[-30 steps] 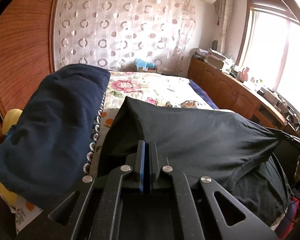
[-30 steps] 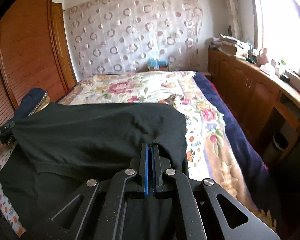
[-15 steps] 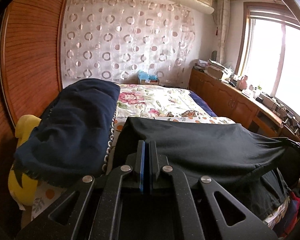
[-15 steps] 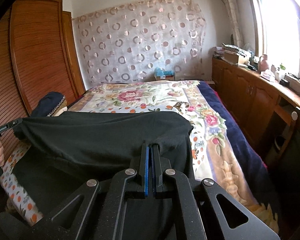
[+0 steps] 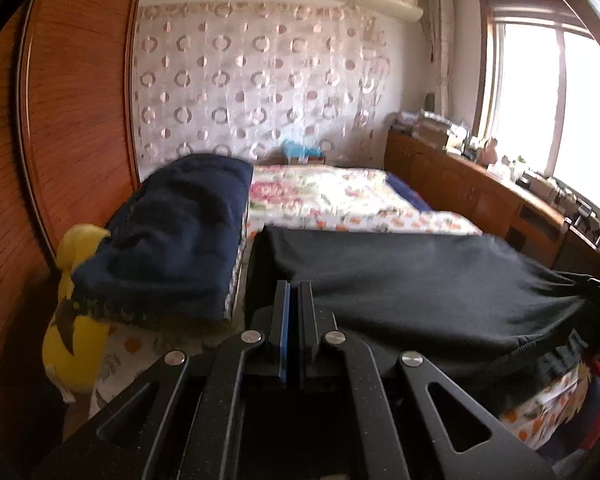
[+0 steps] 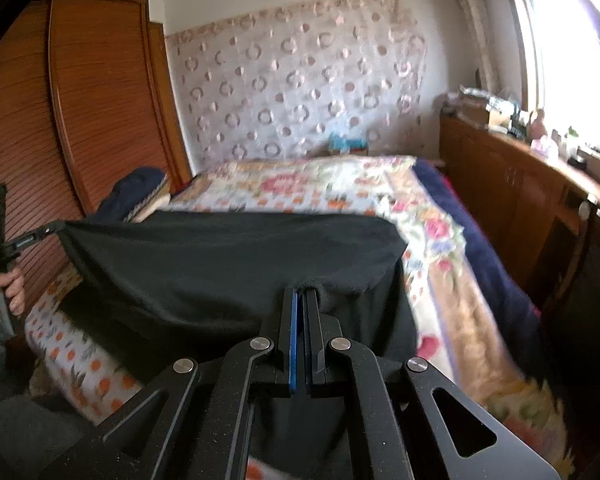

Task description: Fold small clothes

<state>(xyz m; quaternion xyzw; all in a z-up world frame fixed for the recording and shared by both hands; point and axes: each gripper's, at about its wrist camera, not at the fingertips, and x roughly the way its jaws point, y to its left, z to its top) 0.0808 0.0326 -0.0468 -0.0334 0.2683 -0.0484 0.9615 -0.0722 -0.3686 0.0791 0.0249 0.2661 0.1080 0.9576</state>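
Both wrist views, one moment. You hold the black, soft knit garment point(image 5: 420, 280) stretched between your two tools, lifted above the near end of the floral-print bedspread point(image 5: 332, 196).

Left gripper point(image 5: 293, 300): its jaws are pressed together on the garment's edge, with cloth bunched directly ahead of the tips. From this gripper the fabric runs off to the right as a taut sheet. To its left lies a folded navy blanket point(image 5: 180, 232), and beyond that a yellow plush toy point(image 5: 74, 340) against the wooden wardrobe point(image 5: 60, 120).

Right gripper point(image 6: 300, 304): its jaws are likewise clamped on a hem, which is visible as a thicker rolled band at the tips. From here the cloth spans leftward to the other tool, which grips the far corner, and the lower half hangs slack toward the bed.

Handling, as a judgement: the garment appears light, limp and non-slippery. It will sag wherever it is unsupported and crease wherever it is bunched. Expect no stiffness to help you; the shape comes only from tension between your two grips. The hemmed edges and corners look like the soundest holds, since doubled cloth resists slipping from narrow pads. Keep both grips level so the hanging part drapes evenly when it is laid down.
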